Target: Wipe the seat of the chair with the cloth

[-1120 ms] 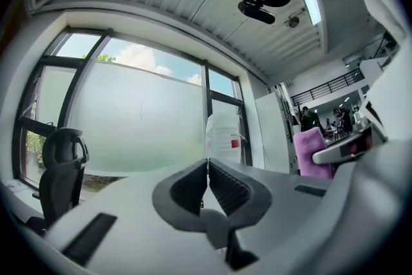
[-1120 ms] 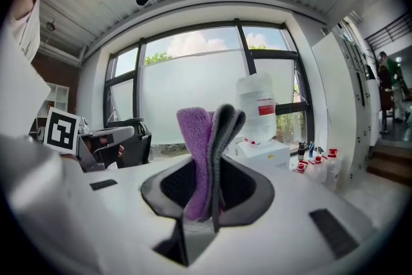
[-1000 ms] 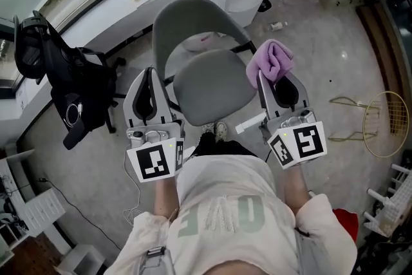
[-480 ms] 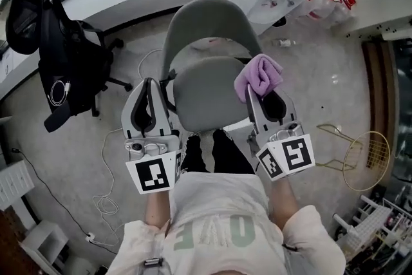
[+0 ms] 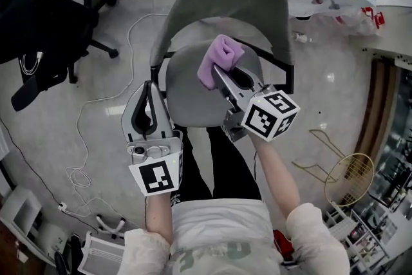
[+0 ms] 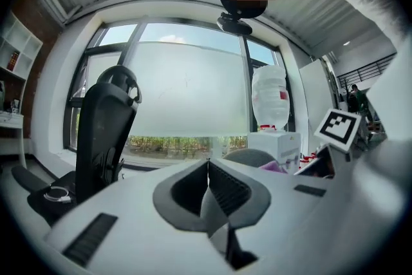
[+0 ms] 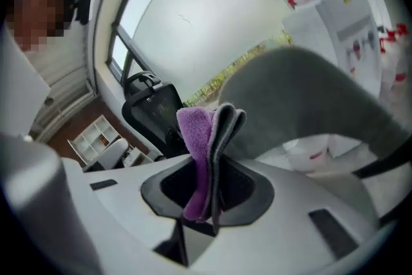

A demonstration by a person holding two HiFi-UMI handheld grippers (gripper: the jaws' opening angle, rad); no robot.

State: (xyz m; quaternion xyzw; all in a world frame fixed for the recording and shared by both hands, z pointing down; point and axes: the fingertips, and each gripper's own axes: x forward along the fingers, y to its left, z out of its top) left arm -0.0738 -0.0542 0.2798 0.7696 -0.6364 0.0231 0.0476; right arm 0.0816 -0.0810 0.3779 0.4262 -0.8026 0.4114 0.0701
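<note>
Over the grey seat (image 5: 192, 103) and pale floor (image 5: 335, 113), right gripper (image 5: 221, 73) pinches cloth (image 5: 219, 56) (left gripper (image 5: 149, 85) closed).

Seat (image 5: 193, 100) partly hidden under cloth (image 5: 216, 58); black chair (image 5: 38, 9) cropped.

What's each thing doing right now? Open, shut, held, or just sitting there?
right hand-held gripper: shut on the cloth.
left hand-held gripper: shut, holding nothing.
cloth: bunched up, over the chair seat.
chair seat: nothing lying on it; can't tell if the cloth touches it.
</note>
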